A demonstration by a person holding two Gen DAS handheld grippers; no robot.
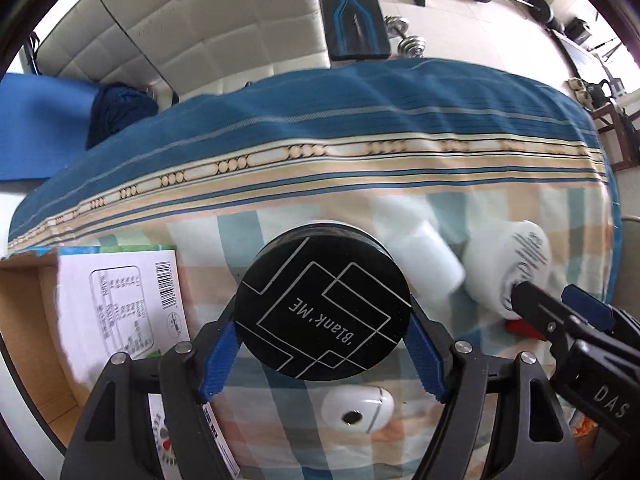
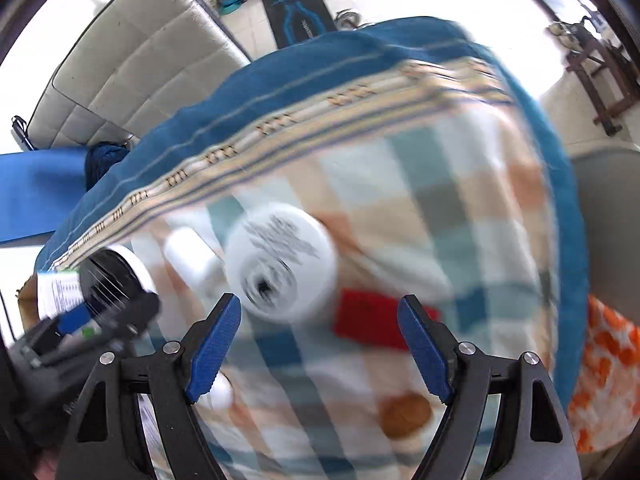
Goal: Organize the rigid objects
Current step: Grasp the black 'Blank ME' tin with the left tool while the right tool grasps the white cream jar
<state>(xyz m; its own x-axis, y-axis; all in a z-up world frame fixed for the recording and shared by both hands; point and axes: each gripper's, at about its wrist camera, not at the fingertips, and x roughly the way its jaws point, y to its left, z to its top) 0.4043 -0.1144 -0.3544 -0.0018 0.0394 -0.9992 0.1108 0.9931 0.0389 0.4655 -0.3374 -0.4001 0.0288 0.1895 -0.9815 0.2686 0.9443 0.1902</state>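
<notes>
I see the checked cloth [image 1: 280, 420] spread across the table, a cardboard box [image 1: 28, 320] at its left edge. My left gripper [image 1: 324, 344] clamps the black tin [image 1: 323, 307] by its rim — flat lid facing the camera, "Blank'ME" reading upside down. My right gripper [image 2: 320, 344] hangs wide apart over a blurred white jar [image 2: 282, 262], empty.

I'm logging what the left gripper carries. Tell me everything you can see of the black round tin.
The black tin is a flat, glossy round container with thin white line patterns and "Blank'ME" printed on its lid; a white band shows along its far edge. It is tilted, lid facing the camera, clamped at its sides between the blue pads of the left gripper, held above the checked cloth.
</notes>
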